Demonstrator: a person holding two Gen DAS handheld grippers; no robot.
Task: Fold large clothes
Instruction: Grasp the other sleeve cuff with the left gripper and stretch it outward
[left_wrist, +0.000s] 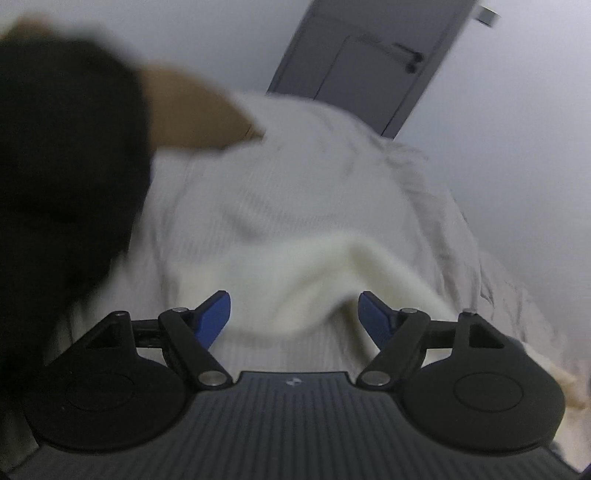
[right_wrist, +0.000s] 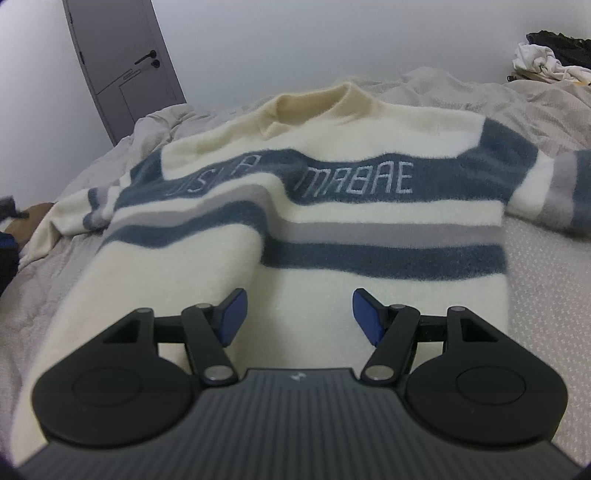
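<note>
The cream sweater (right_wrist: 332, 236) with blue and grey stripes lies spread flat on the bed (right_wrist: 546, 280), collar toward the door (right_wrist: 122, 70). The right gripper (right_wrist: 298, 314) hovers over its hem, jaws wide apart, empty. The left gripper (left_wrist: 294, 314) has its jaws likewise spread, gripping nothing, above blurred cream fabric.

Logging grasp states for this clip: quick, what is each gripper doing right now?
Left gripper: open, holding nothing, cream sweater fabric ahead.
Right gripper: open, empty, over the sweater's lower part.
</note>
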